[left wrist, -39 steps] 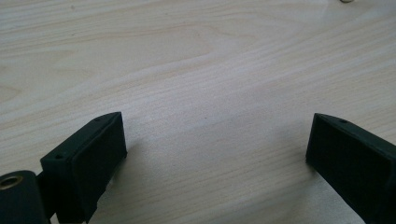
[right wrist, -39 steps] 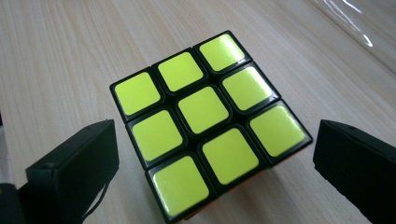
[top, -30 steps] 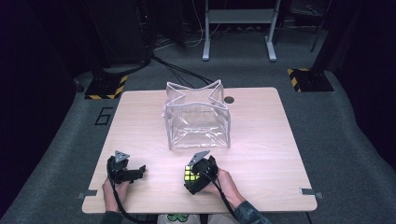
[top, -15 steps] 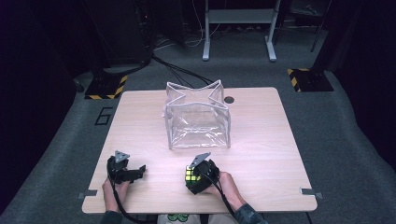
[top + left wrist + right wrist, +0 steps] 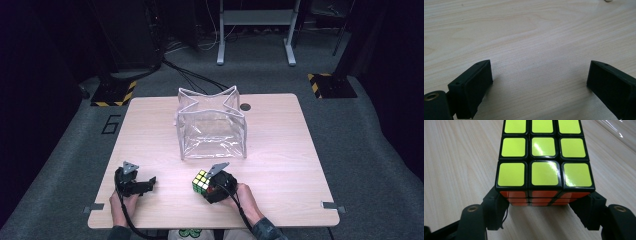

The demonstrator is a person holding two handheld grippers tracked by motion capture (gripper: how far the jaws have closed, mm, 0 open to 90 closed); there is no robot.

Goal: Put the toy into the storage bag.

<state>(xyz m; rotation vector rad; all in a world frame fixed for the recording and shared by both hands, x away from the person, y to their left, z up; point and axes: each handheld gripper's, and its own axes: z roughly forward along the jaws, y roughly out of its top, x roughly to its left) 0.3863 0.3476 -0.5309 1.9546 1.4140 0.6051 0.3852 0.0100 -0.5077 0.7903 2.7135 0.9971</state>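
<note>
Puzzle cube (image 5: pixel 544 157) far edge cut off, contact with pads unclear; right gripper (image 5: pixel 541 216) jaws just closing around it, cube unmoved since earlier; left gripper (image 5: pixel 539 87) open, empty.

Clear bag (image 5: pixel 212 125) blocks mid-table; flanks free.

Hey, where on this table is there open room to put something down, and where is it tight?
The table lies bare to the right of the clear bag up to its right edge, and on the strip left of the bag. It is tight near the front, where the right gripper has been closing around the puzzle cube just before the bag.
</note>
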